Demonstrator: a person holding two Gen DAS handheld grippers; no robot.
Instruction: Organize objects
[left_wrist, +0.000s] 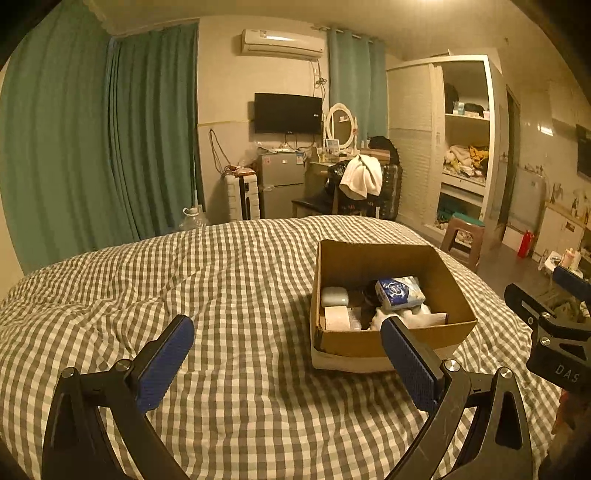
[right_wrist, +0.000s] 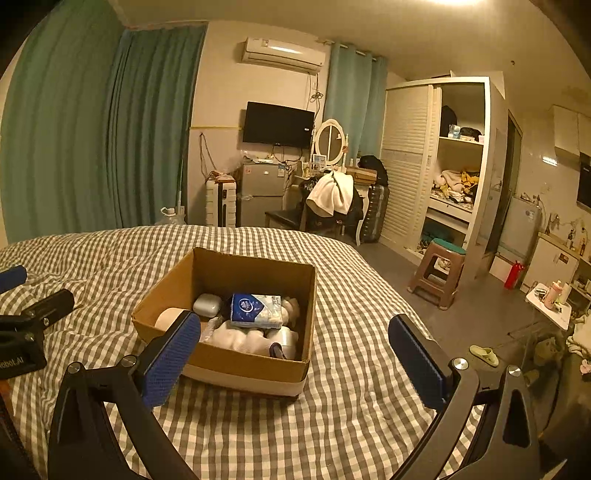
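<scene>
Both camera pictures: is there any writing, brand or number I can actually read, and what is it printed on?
"DAS": white letters on the black body of the right tool, seen at the left camera's right edge.
"obot.AI", cut off at the edge: on the black body of the left tool, in the right camera.
Blue tissue pack in the cardboard box: print too blurred to read.
Air conditioner label, fridge stickers: too small.

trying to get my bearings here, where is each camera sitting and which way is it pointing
Left wrist: on the left gripper, looking across the checked bed toward the far wall; cardboard box sits ahead to the right, own fingers spread, right gripper at the right edge.
Right wrist: on the right gripper, same heading; box ahead to the left, fingers spread, left gripper at the left edge.
Shared: bed, box, blue tissue pack.
</scene>
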